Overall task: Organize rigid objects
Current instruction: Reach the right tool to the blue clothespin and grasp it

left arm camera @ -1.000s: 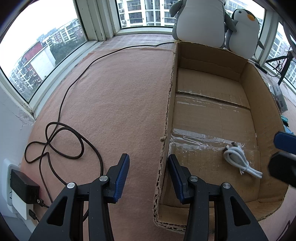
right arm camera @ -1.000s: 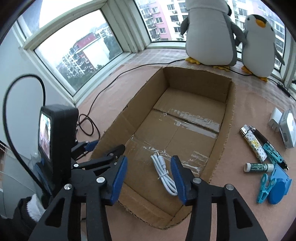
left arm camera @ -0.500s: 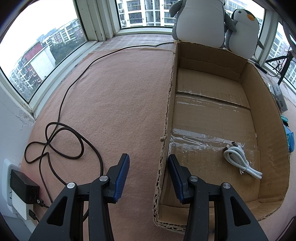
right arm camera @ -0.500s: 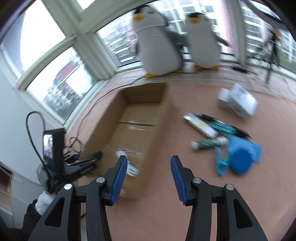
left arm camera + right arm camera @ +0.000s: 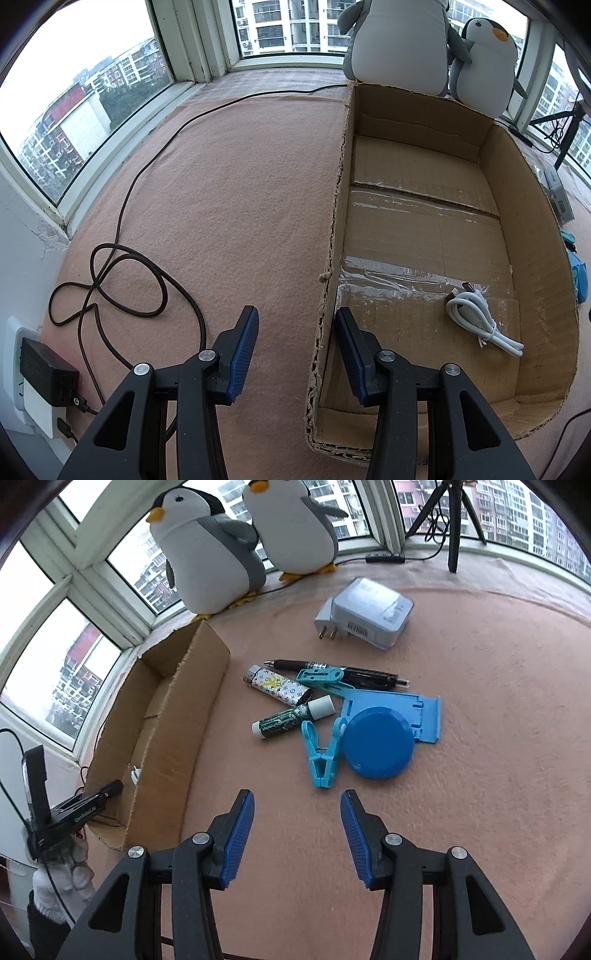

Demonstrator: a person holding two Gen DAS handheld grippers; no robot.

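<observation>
An open cardboard box [image 5: 532, 206] lies on the pink felt, with a coiled white cable [image 5: 480, 321] inside it; the box also shows in the right wrist view [image 5: 173, 716]. My left gripper [image 5: 295, 332] is open and empty, straddling the box's near left wall. My right gripper [image 5: 297, 816] is open and empty, just short of a pile: a teal clothespin [image 5: 321, 757], a round blue lid [image 5: 376, 742] on a blue holder [image 5: 424, 716], a green glue stick [image 5: 291, 718], a patterned lighter [image 5: 277, 686], a second teal clip [image 5: 321, 675] and a black pen [image 5: 343, 670].
A white plug adapter [image 5: 328, 622] and a grey box [image 5: 376, 613] lie beyond the pile. Two penguin plush toys [image 5: 221, 554] stand by the window. A tripod [image 5: 454, 520] is at the back right. A dark cable [image 5: 122, 269] loops left of the box to a wall charger [image 5: 44, 373].
My right gripper has swung from over the box to the right and now faces the pile of small objects. My left gripper has not moved.
</observation>
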